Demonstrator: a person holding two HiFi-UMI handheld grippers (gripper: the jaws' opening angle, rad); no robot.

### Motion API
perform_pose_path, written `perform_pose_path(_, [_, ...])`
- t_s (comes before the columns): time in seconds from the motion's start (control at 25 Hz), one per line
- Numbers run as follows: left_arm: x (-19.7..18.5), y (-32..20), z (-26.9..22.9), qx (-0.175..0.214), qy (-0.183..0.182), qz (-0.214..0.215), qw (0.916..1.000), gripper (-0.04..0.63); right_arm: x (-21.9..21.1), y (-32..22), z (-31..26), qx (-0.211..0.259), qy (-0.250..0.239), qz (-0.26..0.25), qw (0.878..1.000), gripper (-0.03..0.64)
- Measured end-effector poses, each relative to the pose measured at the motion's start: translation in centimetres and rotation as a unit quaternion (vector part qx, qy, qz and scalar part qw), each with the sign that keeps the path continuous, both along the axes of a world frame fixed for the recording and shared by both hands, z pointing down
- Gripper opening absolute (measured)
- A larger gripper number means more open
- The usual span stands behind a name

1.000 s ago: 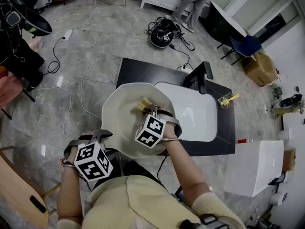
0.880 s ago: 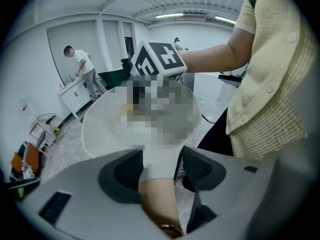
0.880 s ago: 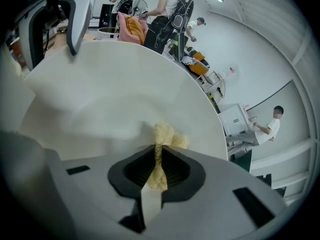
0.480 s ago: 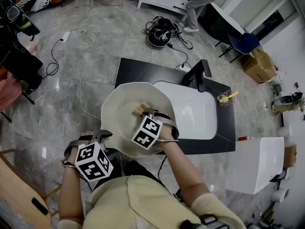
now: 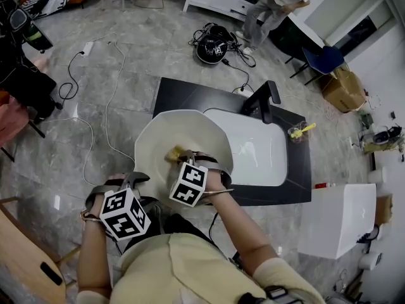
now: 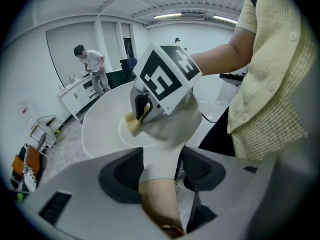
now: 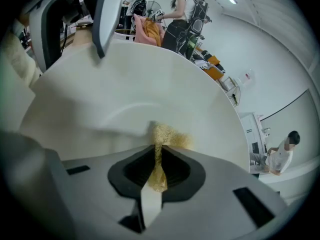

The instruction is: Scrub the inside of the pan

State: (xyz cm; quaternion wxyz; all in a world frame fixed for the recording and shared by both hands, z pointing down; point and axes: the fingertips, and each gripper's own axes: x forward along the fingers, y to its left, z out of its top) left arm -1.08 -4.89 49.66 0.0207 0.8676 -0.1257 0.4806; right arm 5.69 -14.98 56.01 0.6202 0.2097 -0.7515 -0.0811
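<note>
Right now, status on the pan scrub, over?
Left gripper shut on pan handle. Right gripper shut on sponge, pressed inside pan. Nothing blocking.

yellow sponge [image 7: 169, 135] in right gripper [image 7: 158, 156], against pan [image 7: 125, 79]

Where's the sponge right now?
Head view, centre: the sponge is pinched in the right tongs, pressed inside the pan, left of the sink.

Pale yellow knit top [image 5: 183, 265], perhaps buttoned, grey left claw [image 6: 160, 170], right claw [image 7: 158, 160]
</note>
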Motion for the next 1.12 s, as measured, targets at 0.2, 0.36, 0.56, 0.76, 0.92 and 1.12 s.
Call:
perform_pose_path(0.2, [0.0, -0.1, 0.0, 0.001, 0.000, 0.000, 1.0000, 0.252, -0.9, 1.3, 0.1, -0.028, -0.009, -0.025, 0.999, 0.052])
perform_pose_path(0.36, [0.0, -0.1, 0.1, 0.001, -0.001, 0.001, 1.0000, 0.252, -1.5, 2.3, 0.2, -0.054, -0.023, -0.034, 0.998, 0.052])
perform_pose_path(0.56, [-0.1, 0.0, -0.1, 0.003, -0.001, 0.001, 1.0000, 0.252, -2.0, 3.6, 0.1, -0.078, -0.026, -0.045, 0.996, 0.052])
perform_pose_path(0.76, [0.0, -0.1, 0.1, 0.007, -0.003, 0.001, 1.0000, 0.250, -2.3, 4.9, 0.3, -0.113, -0.024, -0.049, 0.992, 0.052])
perform_pose_path(0.92, [-0.1, -0.1, 0.0, 0.010, -0.004, 0.001, 0.9999, 0.250, -2.6, 5.8, 0.2, -0.148, -0.038, -0.043, 0.987, 0.052])
perform_pose_path(1.12, [-0.1, 0.0, 0.0, 0.014, -0.005, 0.000, 0.9999, 0.250, -2.8, 7.3, 0.0, -0.206, -0.056, -0.035, 0.976, 0.052])
